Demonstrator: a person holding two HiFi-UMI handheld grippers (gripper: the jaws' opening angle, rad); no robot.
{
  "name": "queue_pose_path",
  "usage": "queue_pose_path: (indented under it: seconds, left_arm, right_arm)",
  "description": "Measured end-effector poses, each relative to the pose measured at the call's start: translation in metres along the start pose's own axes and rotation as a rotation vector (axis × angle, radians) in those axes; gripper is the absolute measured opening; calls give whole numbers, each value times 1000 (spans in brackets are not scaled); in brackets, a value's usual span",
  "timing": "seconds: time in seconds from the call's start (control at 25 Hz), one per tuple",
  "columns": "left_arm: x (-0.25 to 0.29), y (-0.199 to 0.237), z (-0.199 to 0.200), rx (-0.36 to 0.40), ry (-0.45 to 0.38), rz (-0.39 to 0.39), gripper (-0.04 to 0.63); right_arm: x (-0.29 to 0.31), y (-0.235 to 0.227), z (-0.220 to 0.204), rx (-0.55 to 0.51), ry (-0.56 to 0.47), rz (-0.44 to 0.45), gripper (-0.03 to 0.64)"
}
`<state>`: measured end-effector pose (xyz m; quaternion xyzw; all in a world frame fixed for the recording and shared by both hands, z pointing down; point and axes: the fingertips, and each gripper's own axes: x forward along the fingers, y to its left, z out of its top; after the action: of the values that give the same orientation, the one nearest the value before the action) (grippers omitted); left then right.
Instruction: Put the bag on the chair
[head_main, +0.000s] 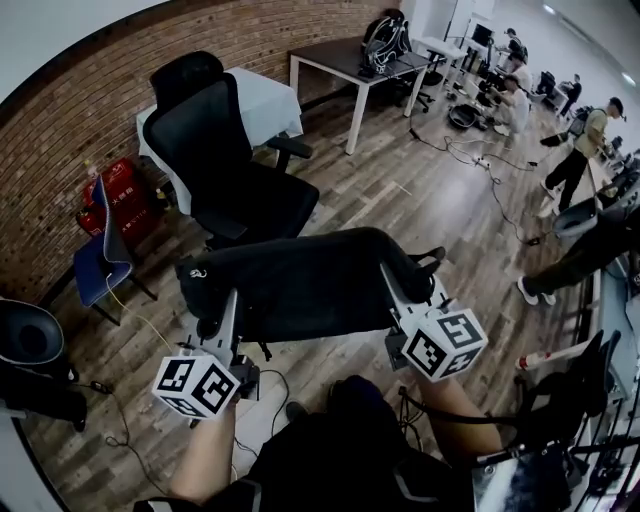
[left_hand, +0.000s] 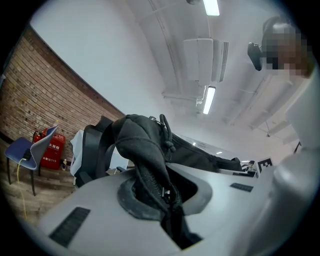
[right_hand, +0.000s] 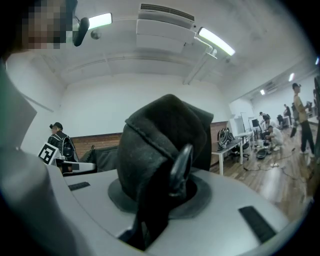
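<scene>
Carrying the bag: the black bag (head_main: 310, 280) hangs in the air, stretched between the two tongs. It is near the person, just on the near side of the black office chair (head_main: 235, 175), and not yet on the seat (head_main: 268, 205).
Left gripper: the left gripper (head_main: 218, 312) is clamped on the bag's left end, its jaws almost together on a thin fold of zippered fabric.
Right gripper: the right gripper (head_main: 400, 288) is clamped on the right end, with a thicker padded fold and a dark strap piece pinched between the jaws.
Step in hand: most likely bringing the bag far enough forward to stand over the seat.
Doing it well: move both hands together and level so that neither fold slips. Pass clear of the armrest (head_main: 285, 148), since a nudge may swivel the chair. Lower the bag until the seat takes the weight, and only then release.
Head view alone: it shows the bag's whole span and the gap to the seat. At far left it also shows the blue chair (head_main: 100, 262) and the red extinguishers (head_main: 125, 200) by the brick wall (head_main: 120, 70).
Gripper views alone: each shows its own pinch close up, which the head view hides behind the bag. The left gripper view catches the chair's back beyond the fabric. The right gripper view shows desks (right_hand: 235, 145) and people (right_hand: 300, 115) at far right, and no seat.
</scene>
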<state>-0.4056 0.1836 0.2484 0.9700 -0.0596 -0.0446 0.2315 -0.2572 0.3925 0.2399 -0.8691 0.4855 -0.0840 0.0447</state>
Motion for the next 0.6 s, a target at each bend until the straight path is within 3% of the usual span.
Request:
queue_pose_path:
  seconds: [0.24, 0.6]
  left_arm:
    - [17, 1, 1, 18, -22, -26, 41]
    - [76, 25, 10, 49, -27, 36, 41]
  right_arm:
    - [18, -14, 5, -4, -5, 5, 92]
    - [89, -49, 11, 30, -14, 65, 92]
